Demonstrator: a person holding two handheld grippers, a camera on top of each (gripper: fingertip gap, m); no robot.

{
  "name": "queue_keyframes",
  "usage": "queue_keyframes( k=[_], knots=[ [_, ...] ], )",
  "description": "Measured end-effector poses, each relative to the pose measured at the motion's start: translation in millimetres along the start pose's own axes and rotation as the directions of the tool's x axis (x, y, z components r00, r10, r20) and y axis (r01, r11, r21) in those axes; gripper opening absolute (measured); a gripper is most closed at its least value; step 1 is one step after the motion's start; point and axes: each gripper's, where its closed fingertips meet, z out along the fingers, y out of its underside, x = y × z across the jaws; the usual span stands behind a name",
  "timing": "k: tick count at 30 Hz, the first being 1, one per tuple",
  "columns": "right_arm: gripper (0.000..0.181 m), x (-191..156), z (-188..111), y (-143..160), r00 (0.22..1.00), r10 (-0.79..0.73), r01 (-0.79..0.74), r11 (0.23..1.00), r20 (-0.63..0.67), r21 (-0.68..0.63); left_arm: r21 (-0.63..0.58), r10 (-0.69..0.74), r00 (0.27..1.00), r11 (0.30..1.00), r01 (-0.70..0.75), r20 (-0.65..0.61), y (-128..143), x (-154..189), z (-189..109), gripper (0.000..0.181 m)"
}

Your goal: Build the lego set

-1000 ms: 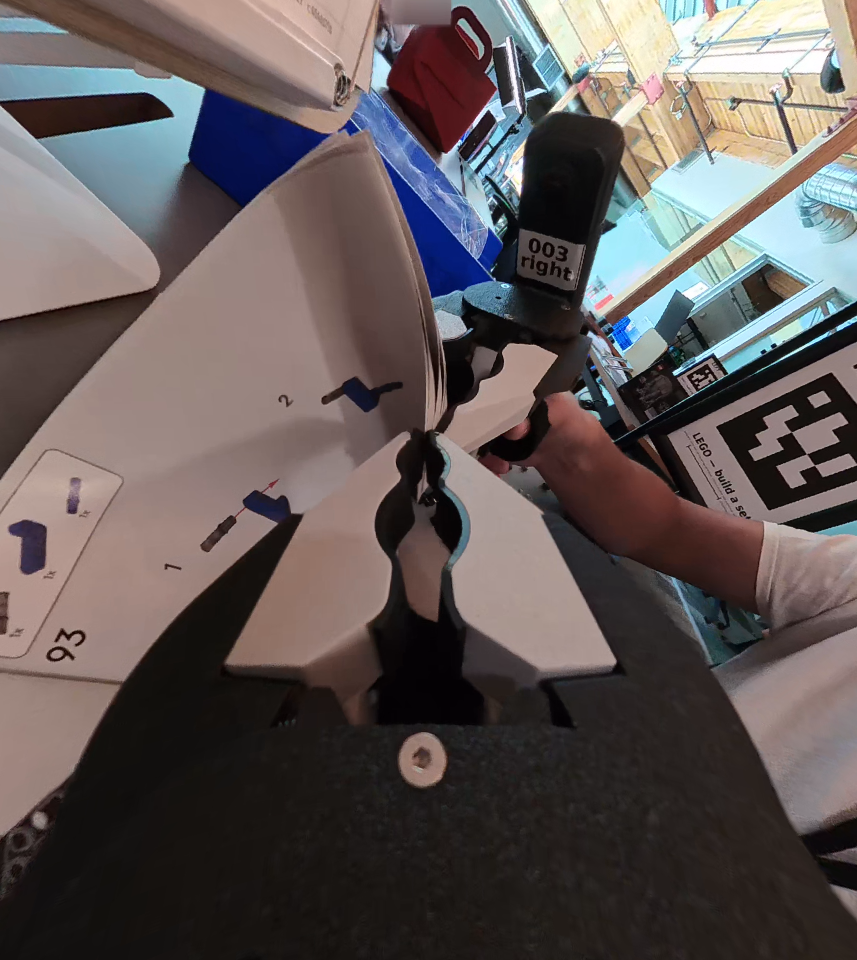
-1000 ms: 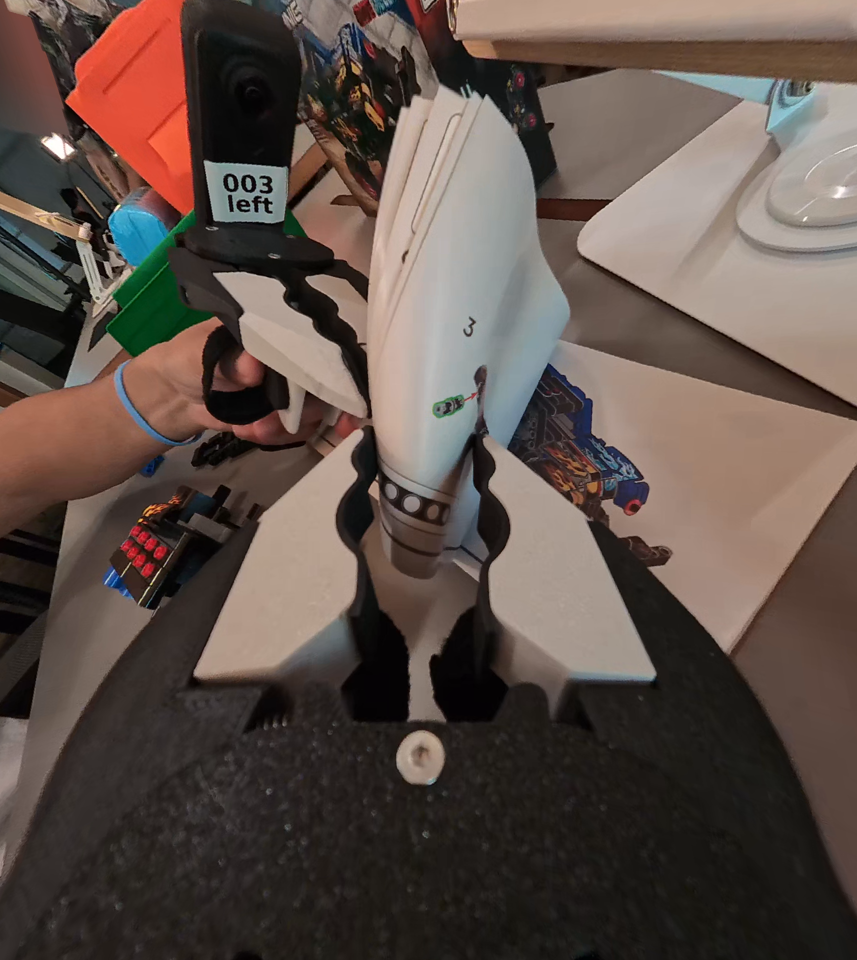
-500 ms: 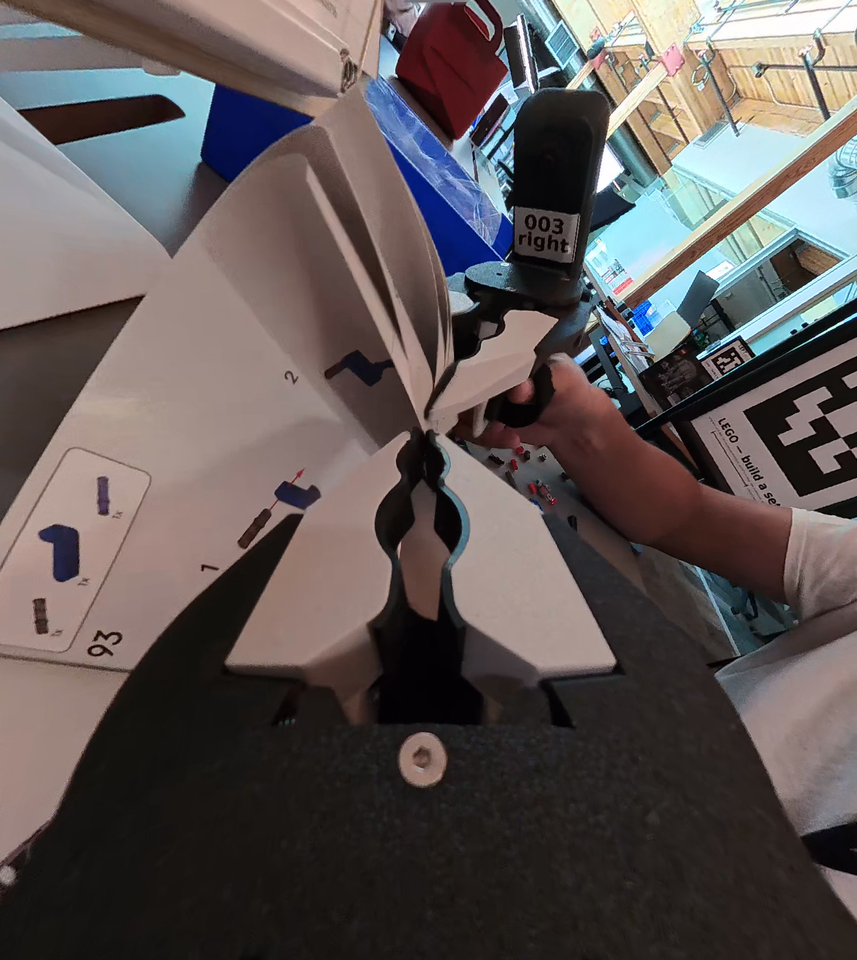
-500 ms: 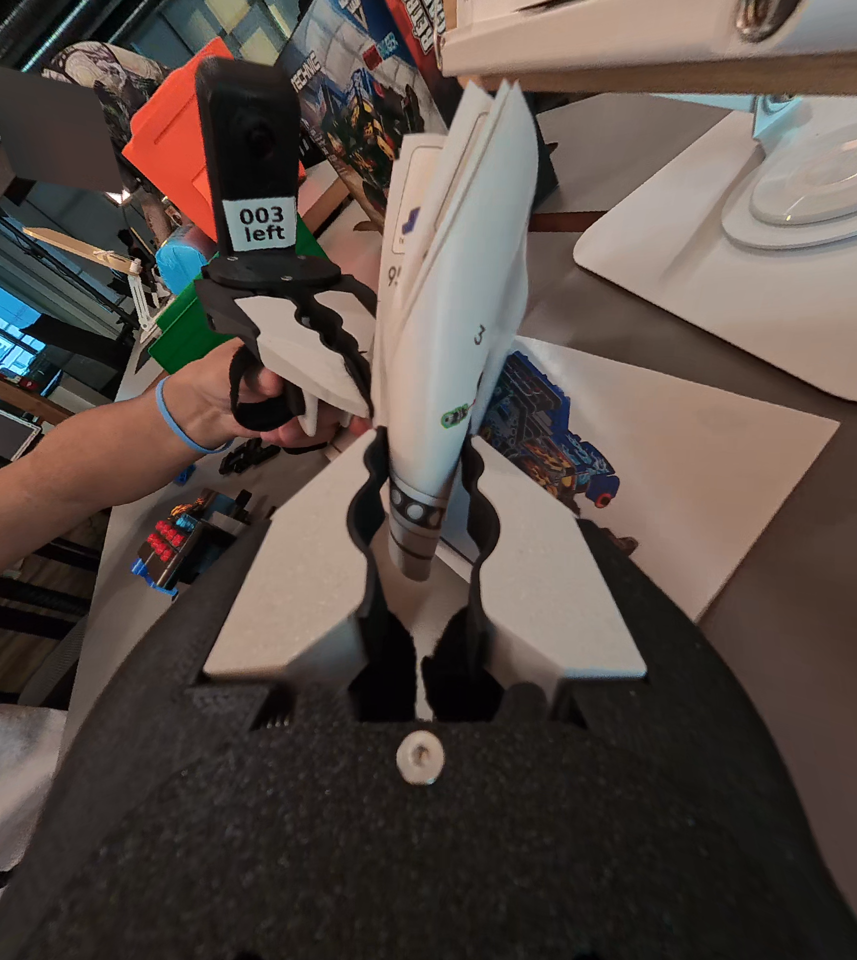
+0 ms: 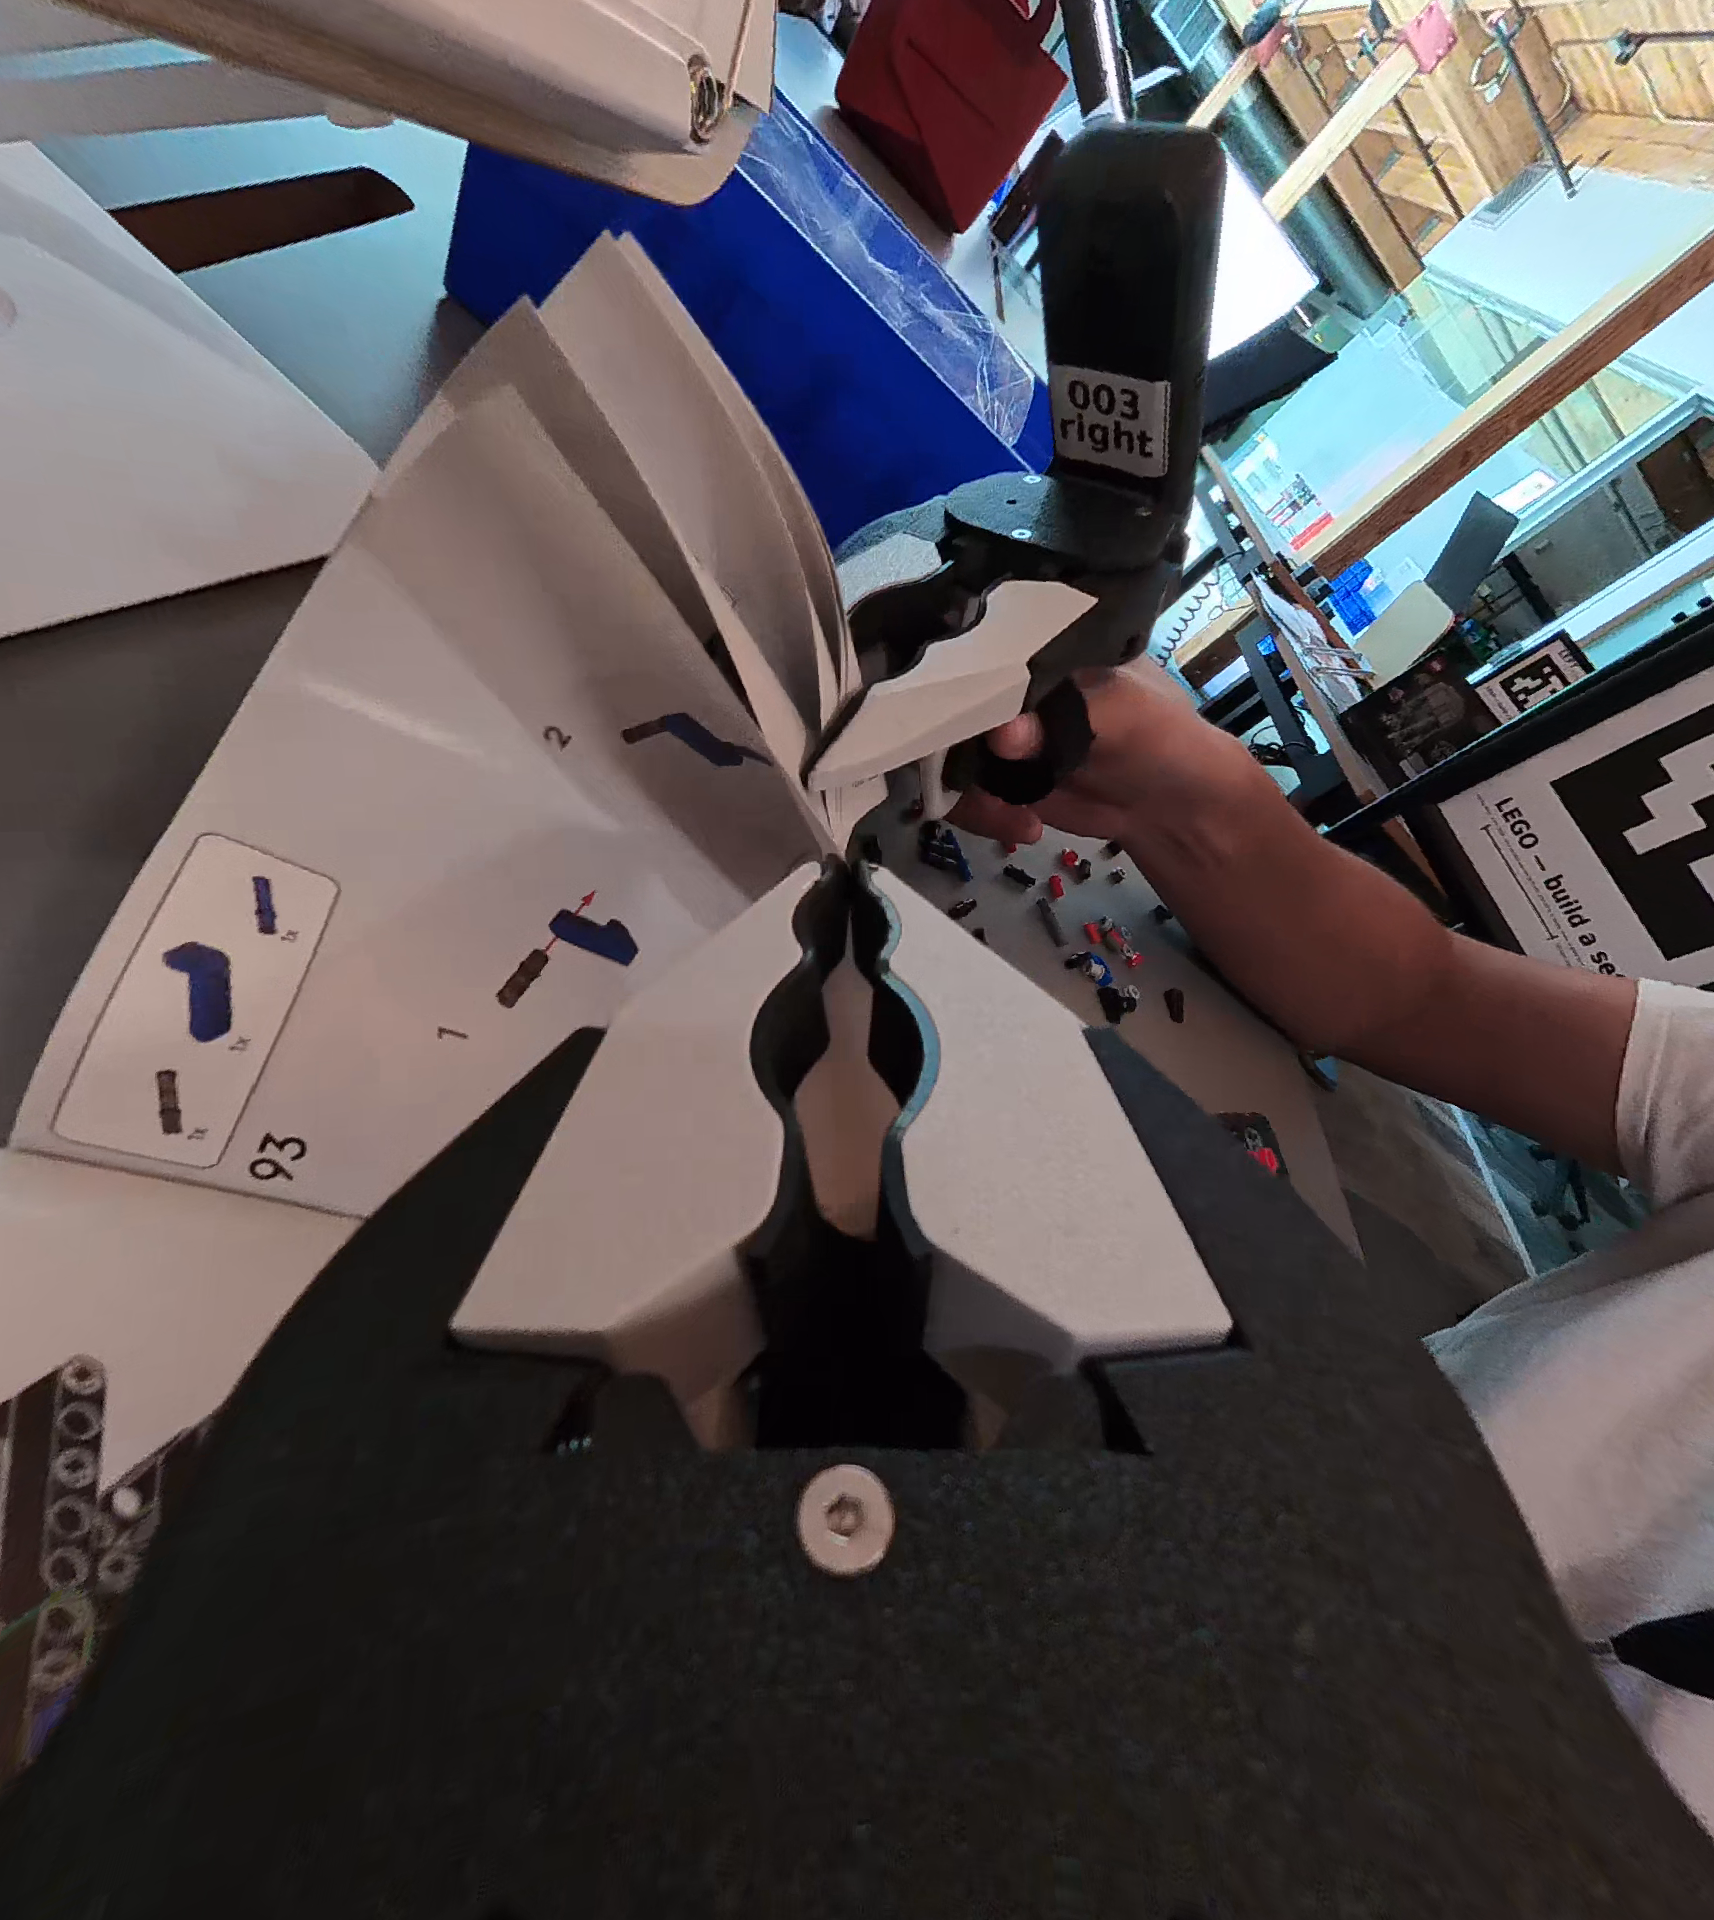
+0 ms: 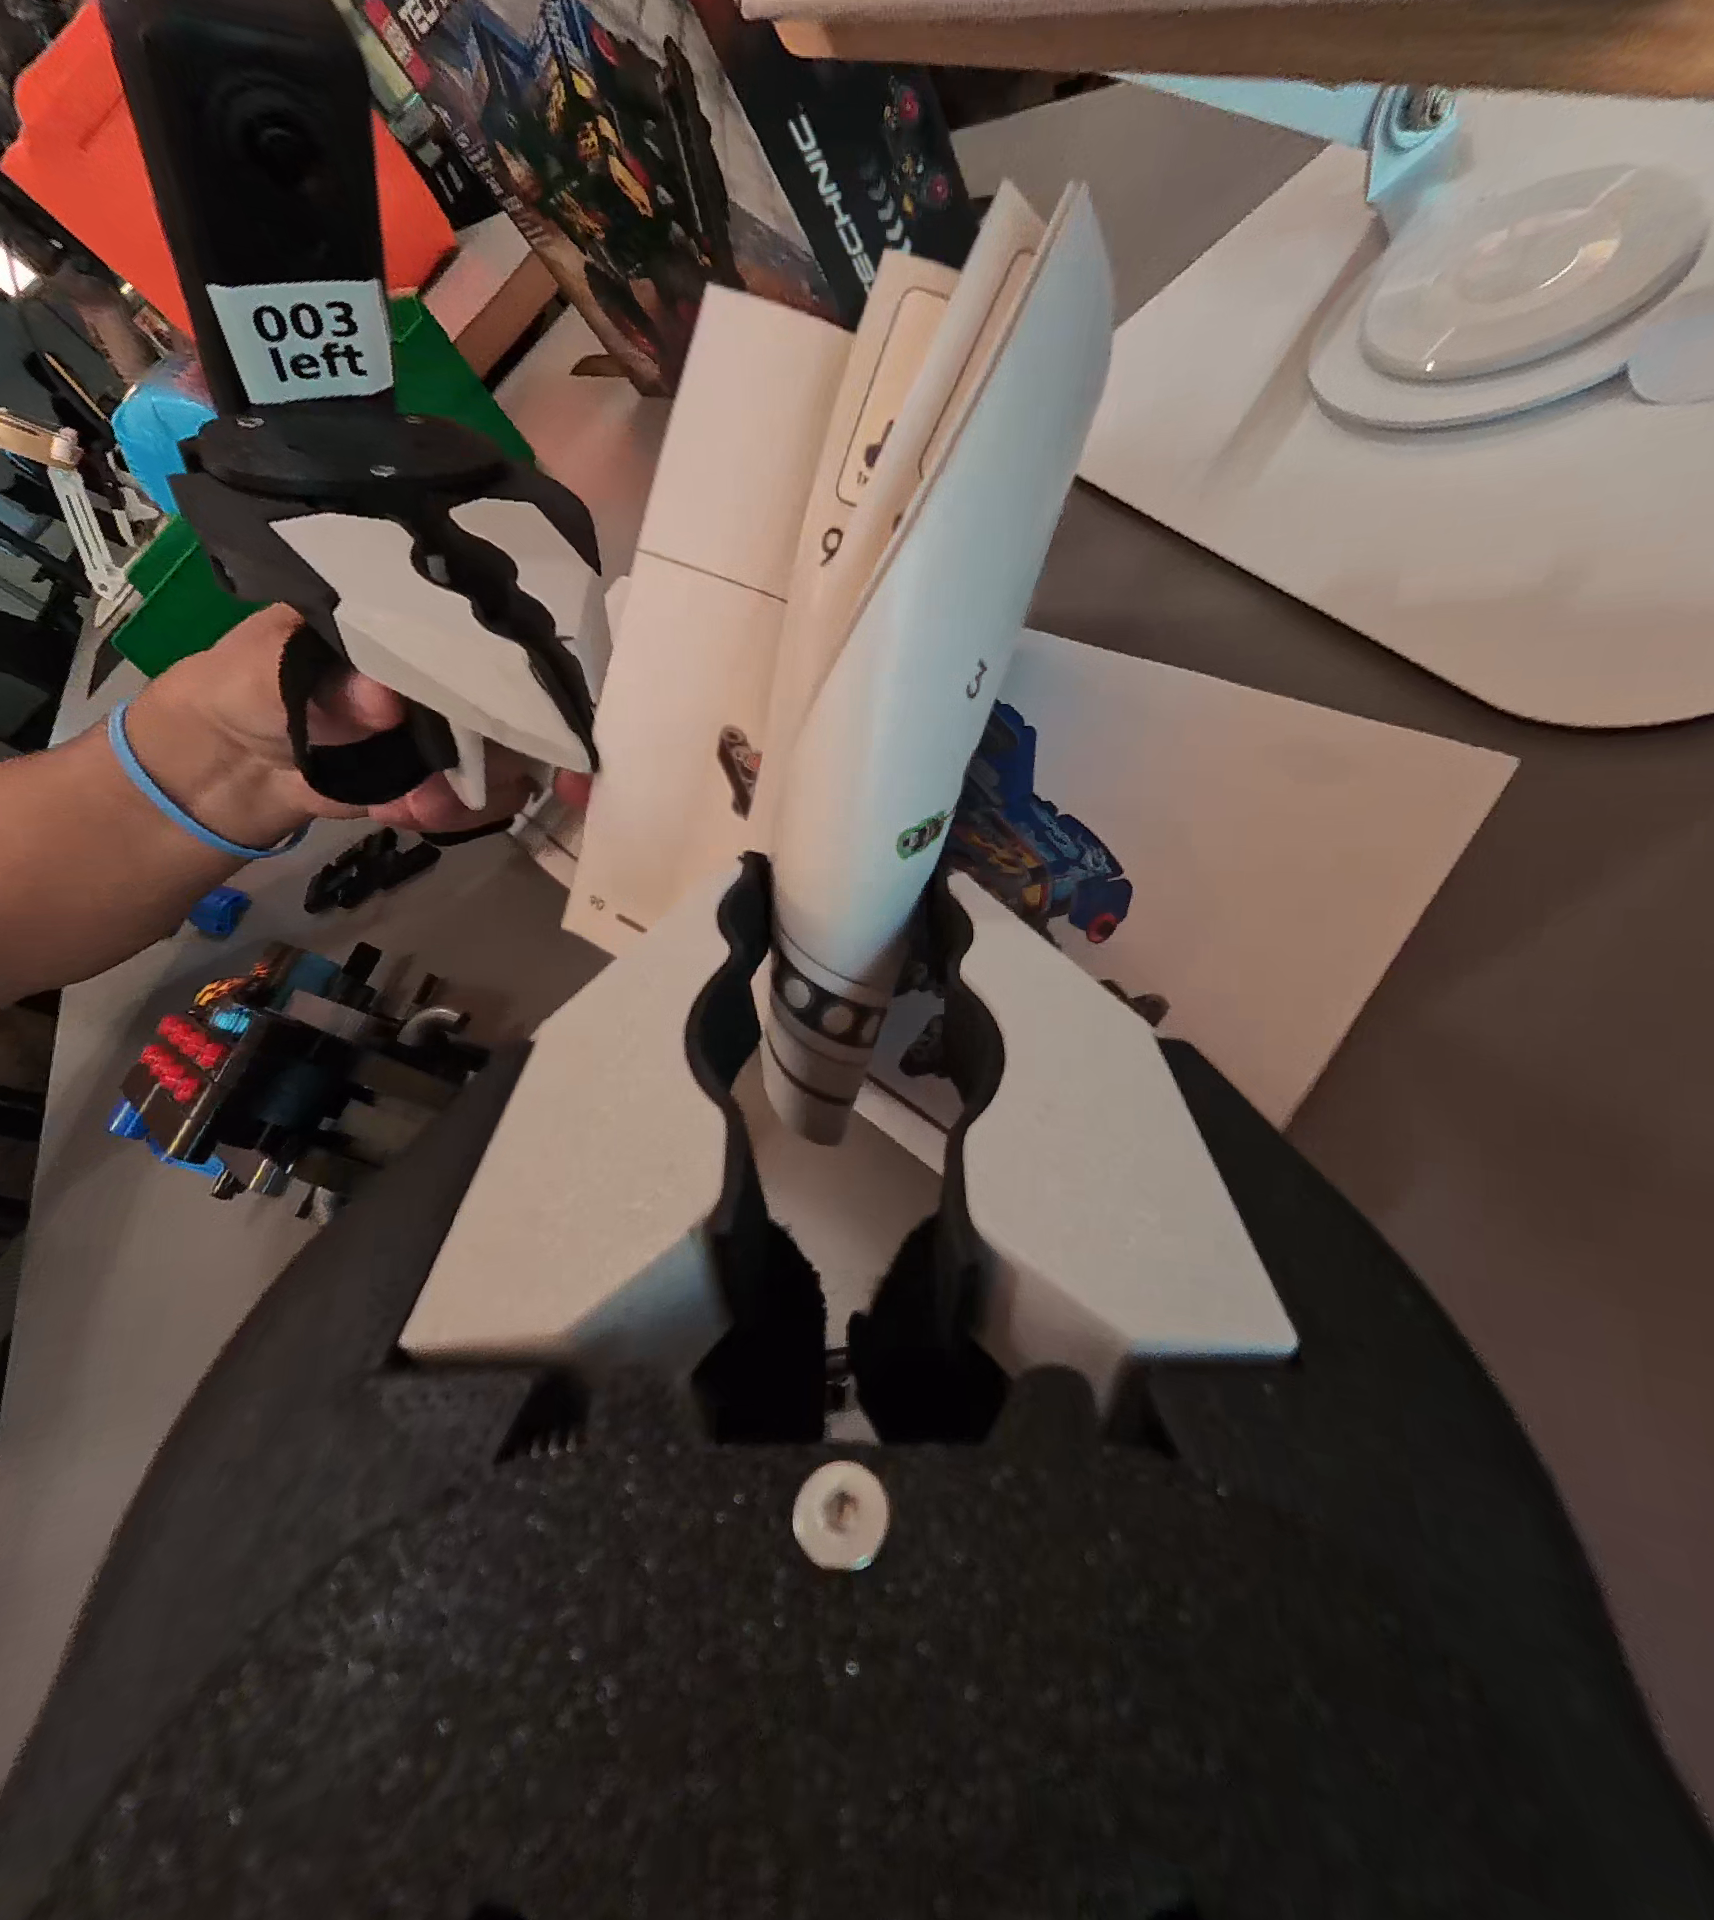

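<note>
White-faced, black-edged left tool [image 5: 848, 883]: jaws pressed together on a thin edge of the white paper instruction booklet [image 5: 479, 790], low by the spine where the pages meet. Same tool seen in the right wrist view [image 6: 578, 748], fingers closed, gripped by a hand with a blue wristband [image 6: 198, 800].

Right tool [image 6: 848, 883]: jaws spread only partway, with a curled bundle of booklet pages [image 6: 926, 727] standing between the fingers; the bundle leans on the left finger, contact with the right finger cannot be told. In the left wrist view the right tool [image 5: 832, 769] sits at the fanned page edges.

Booklet state: raised off the grey table [image 6: 1611, 1039] and open, several leaves fanned upright. The left page lies flat-ish, showing a parts box and two numbered steps with blue and dark pieces. Lowest sheet rests on the table with a colourful vehicle print [image 6: 1040, 873].

Also on the table: partly built black lego model with red studs [image 6: 250, 1091], and scattered small loose pieces [image 5: 1081, 925] near the person's forearm.
</note>
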Motion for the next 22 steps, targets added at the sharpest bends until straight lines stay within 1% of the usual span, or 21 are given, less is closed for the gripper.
queue_keyframes(
  k=[2, 3, 5, 8, 10, 12, 14, 16, 18, 19, 21, 22],
  knots=[
    [0.030, 6, -2, 2, 0.999, 0.004, -0.004, 1.000, -0.039, -0.013, -0.007, -0.003, 0.999, 1.000, 0.003, 0.038, 2, -4, -6, 0.000],
    [0.034, 9, -4, 2, 0.998, -0.004, 0.003, 1.000, -0.069, -0.021, -0.007, -0.006, 0.998, 1.000, 0.006, 0.063, 3, -7, -12, 0.000],
    [0.047, 18, -11, 5, 0.989, -0.028, 0.020, 0.998, -0.147, -0.054, -0.014, -0.022, 0.994, 1.000, 0.024, 0.106, 5, -10, -30, 0.000],
    [0.052, 24, -29, 12, 0.964, -0.069, 0.039, 0.992, -0.259, -0.119, -0.022, -0.045, 0.984, 0.999, 0.049, 0.174, 9, -14, -75, 0.000],
    [0.056, 22, -43, 8, 0.934, -0.141, 0.104, 0.987, -0.327, -0.126, -0.039, -0.042, 0.973, 0.998, 0.052, 0.228, 17, -16, -110, 0.000],
    [0.060, 18, -53, -1, 0.888, -0.240, 0.206, 0.970, -0.392, -0.128, -0.029, -0.065, 0.963, 0.997, 0.075, 0.261, 25, -15, -142, 0.000],
    [0.042, -4, -45, -5, 0.883, -0.321, 0.297, 0.947, -0.342, -0.124, -0.013, -0.086, 0.950, 0.995, 0.094, 0.301, 34, -15, -171, 0.000],
    [0.023, -27, -25, -1, 0.883, -0.398, 0.375, 0.917, -0.250, -0.134, -0.013, -0.103, 0.938, 0.993, 0.114, 0.330, 44, -14, -192, 0.000],
    [0.004, -44, 0, 18, 0.868, -0.481, 0.444, 0.863, -0.123, -0.241, -0.026, -0.112, 0.927, 0.991, 0.130, 0.359, 55, -13, -205, 0.000],
    [0.003, -48, 10, 22, 0.845, -0.526, 0.485, 0.829, -0.093, -0.279, -0.040, -0.115, 0.921, 0.989, 0.140, 0.373, 61, -14, -209, 0.000],
    [0.001, -55, 30, 24, 0.784, -0.620, 0.583, 0.753, -0.031, -0.305, -0.058, -0.122, 0.910, 0.986, 0.158, 0.396, 70, -15, -214, 0.000],
    [0.001, -56, 39, 24, 0.765, -0.644, 0.610, 0.728, -0.006, -0.313, -0.060, -0.131, 0.906, 0.984, 0.169, 0.403, 74, -17, -215, 0.000]
  ],
)
